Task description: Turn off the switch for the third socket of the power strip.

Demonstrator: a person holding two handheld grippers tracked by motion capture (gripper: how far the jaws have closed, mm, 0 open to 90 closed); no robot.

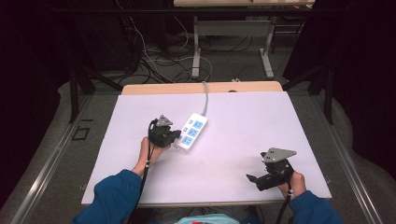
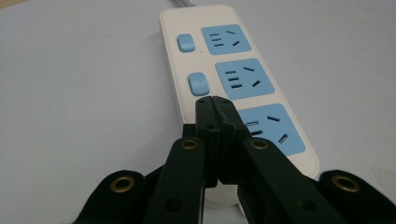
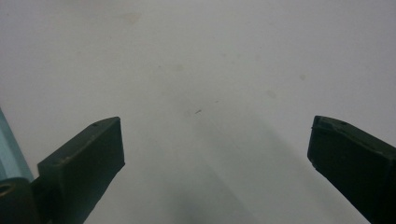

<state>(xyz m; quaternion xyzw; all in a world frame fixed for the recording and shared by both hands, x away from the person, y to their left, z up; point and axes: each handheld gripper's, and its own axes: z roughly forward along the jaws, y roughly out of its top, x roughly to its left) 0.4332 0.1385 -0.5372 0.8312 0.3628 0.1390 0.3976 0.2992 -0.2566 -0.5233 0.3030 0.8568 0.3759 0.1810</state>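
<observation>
Surface: white table [image 1: 243, 140], bare around my grippers.
Strip: power strip [image 2: 243, 79] runs lengthwise straight ahead of my left gripper [image 2: 215, 100].
Left: clenched, empty, tips over its nearest switch.
Right: right gripper [image 3: 215, 140] released, well apart.

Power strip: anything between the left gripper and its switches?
Nothing visible. The left gripper, jaws shut, hangs right over the near end of the power strip, tips just short of the middle blue switch. Contact can't be told.

Closed hand-held gripper [image 2: 215, 100] over white power strip [image 2: 243, 93]
</observation>
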